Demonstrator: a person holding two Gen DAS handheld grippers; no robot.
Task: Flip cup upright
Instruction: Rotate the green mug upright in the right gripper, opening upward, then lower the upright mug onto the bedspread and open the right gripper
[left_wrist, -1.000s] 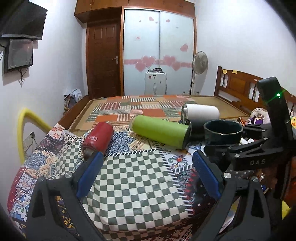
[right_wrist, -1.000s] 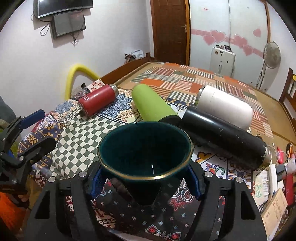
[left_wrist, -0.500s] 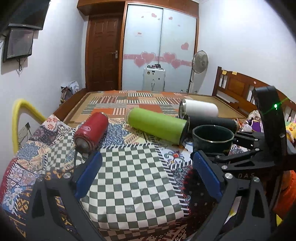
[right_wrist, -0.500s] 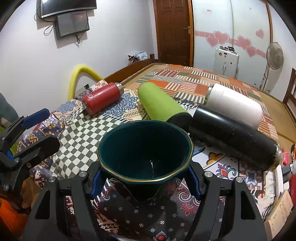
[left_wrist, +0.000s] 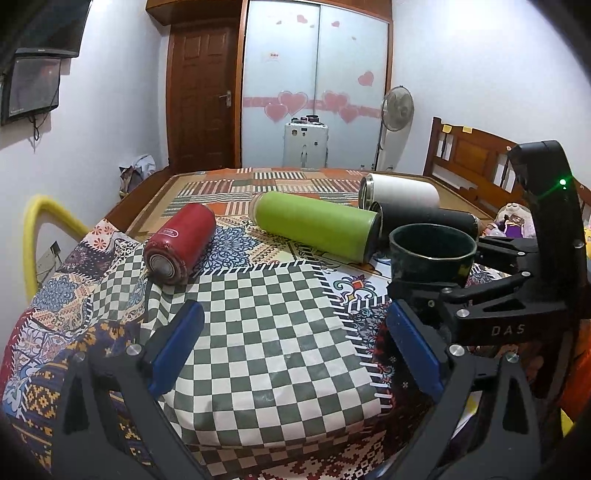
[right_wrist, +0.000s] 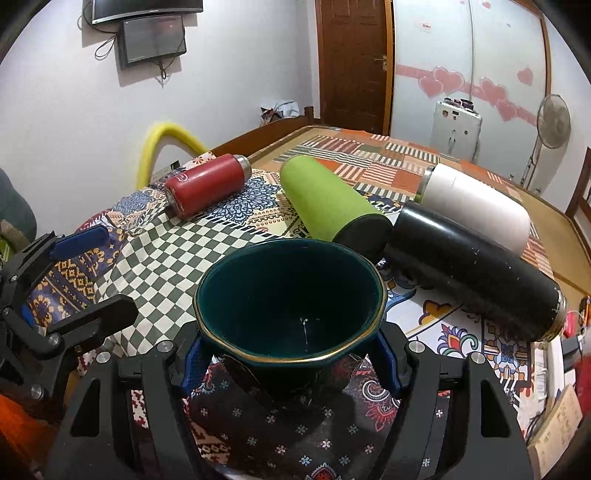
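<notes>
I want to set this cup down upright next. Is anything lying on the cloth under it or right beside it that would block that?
Nothing visible lies under the dark green cup held in the right gripper. The black bottle and green bottle lie just beyond it, so lower it short of them.

The dark teal glazed ceramic cup (right_wrist: 291, 314) with a thin gold rim stands mouth-up and nearly upright, its inside empty and shiny, held between two blue pads over the dark patterned cloth, just beside the lying black and green flasks.
</notes>
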